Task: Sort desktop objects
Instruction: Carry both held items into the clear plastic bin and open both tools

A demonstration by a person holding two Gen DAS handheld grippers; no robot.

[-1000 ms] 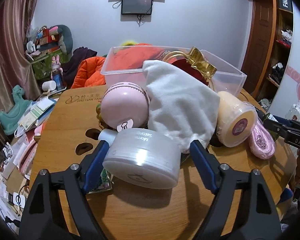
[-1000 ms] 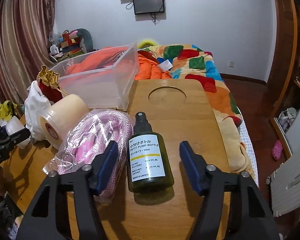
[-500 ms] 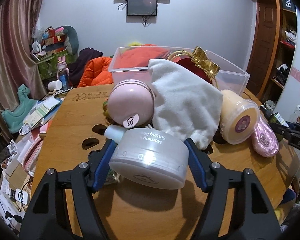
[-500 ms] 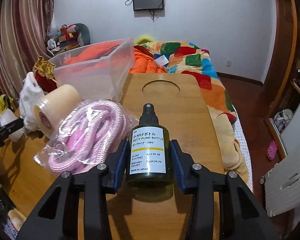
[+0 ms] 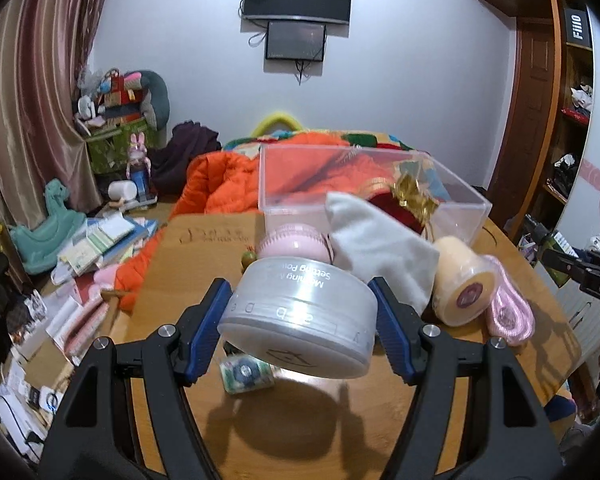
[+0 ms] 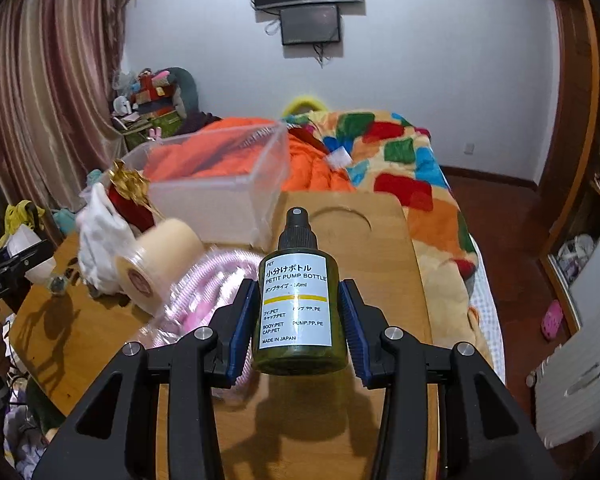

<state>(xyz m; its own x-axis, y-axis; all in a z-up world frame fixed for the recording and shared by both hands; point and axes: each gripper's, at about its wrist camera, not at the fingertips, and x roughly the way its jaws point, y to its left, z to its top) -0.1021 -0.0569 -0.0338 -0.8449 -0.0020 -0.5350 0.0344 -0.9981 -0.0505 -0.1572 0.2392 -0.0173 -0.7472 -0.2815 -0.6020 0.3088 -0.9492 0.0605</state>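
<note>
Both claws have closed and lifted since the earlier frames. Back then the left claw [image 5: 300, 322] stood wide around the round grey jar [image 5: 300, 320] as it sat on the wooden surface [image 5: 300, 420]; now its blue pads press the jar's sides and the jar hangs clear, tilted, its shadow lying below. A small green-and-blue packet [image 5: 246, 372], earlier mostly covered by the jar, now shows on the surface beneath. Likewise the right claw [image 6: 298, 320], formerly apart around the lying dark green pump bottle [image 6: 298, 304], is now clamped on the bottle, held off the surface, nozzle pointing away.

Behind the jar, the pink round case [image 5: 294, 242] is half hidden, and the white cloth [image 5: 376, 248] covers much of the red pouch [image 5: 400, 208]. In the right view the pink cord bundle [image 6: 204, 288] is blurred and partly behind the claw. The clear plastic bin [image 5: 364, 184] stands at the surface's far edge.
</note>
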